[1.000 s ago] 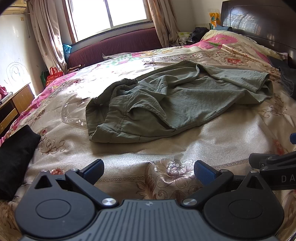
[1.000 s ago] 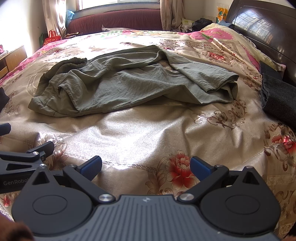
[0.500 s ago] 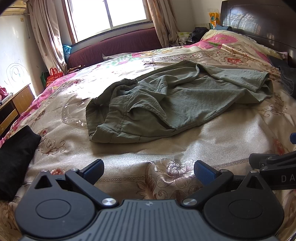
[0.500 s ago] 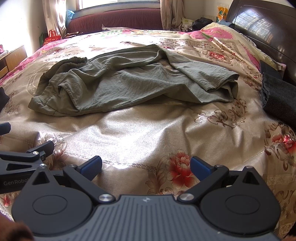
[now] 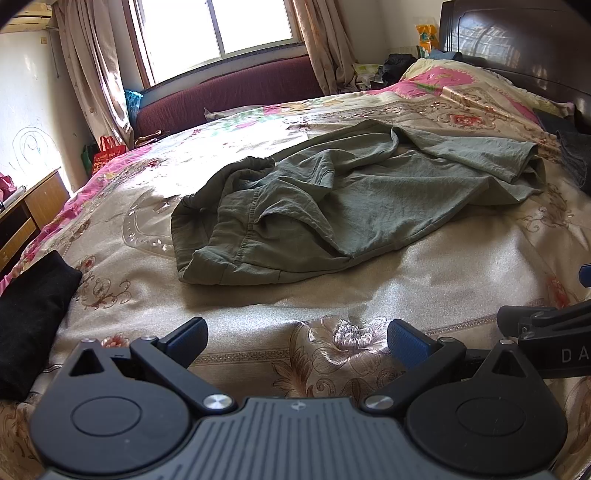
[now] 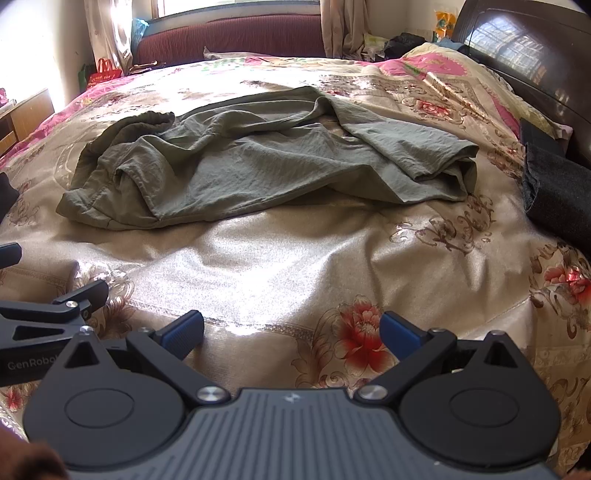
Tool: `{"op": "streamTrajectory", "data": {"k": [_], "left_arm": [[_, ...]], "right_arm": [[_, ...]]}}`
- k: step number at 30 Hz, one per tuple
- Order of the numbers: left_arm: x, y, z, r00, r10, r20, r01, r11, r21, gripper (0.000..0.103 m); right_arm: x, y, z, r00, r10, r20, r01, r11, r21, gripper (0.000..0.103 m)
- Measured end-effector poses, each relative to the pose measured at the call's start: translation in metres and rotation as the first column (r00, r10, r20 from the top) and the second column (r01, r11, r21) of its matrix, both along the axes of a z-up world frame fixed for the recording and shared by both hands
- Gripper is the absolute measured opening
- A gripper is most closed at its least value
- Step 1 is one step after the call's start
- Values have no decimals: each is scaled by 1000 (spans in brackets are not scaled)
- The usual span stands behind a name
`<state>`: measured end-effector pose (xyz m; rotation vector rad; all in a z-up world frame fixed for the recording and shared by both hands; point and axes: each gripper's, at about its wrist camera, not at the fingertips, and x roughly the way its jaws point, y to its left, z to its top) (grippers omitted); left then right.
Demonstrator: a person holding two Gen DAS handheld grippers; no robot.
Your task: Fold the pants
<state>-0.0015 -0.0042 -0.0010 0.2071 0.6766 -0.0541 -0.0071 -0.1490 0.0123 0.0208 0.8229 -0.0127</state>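
Pants (image 5: 351, 206) of olive-green cloth lie crumpled and unfolded on the middle of the bed (image 5: 369, 295), on a shiny beige bedspread with a flower pattern; the bunched waistband end lies toward the left and the leg ends lie doubled over toward the right, near the dark wooden headboard (image 5: 517, 48). Both tongs hang low over the near edge of the bed, well apart from the pants and touching nothing. The left tongs (image 5: 297, 338) have their blue-padded fingers (image 5: 188, 338) spread wide with only bedspread between them, and the right tongs (image 6: 291, 330) are spread just as wide and likewise hold nothing. The left wrist view alone shows a bright window (image 5: 218, 26) with curtains, a dark red couch (image 5: 229, 92) under it, a wooden cabinet (image 5: 29, 214) at the left wall, a red bag (image 5: 107, 151) on the floor, and a black folded cloth (image 5: 29, 317) on the bed's left edge. The right wrist view shows more clearly a dark grey folded garment (image 6: 554, 192) lying on the bed at the right, beside the headboard, and a red flower (image 6: 358, 332) on the bedspread between the right tongs' fingers. Each view catches a part of the other tool at its edge.
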Motion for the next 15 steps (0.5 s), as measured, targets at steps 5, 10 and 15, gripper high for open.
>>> {"op": "streamTrajectory", "data": {"k": [5,10,15], "left_arm": [[0,0,0,1000,0,1,0,1000,2,103],[2,6,0,1000,0,14,0,1000,0,103],[12,19,0,1000,20,20,-20,1000,-10,103]], "right_arm": [[2,4,2,1000,10,-2,-10,1000,-2,98],[4,8,4,1000,26,8,-26,1000,0,97],[18,19,7,997,69,18,-69,998,-8,97]]}}
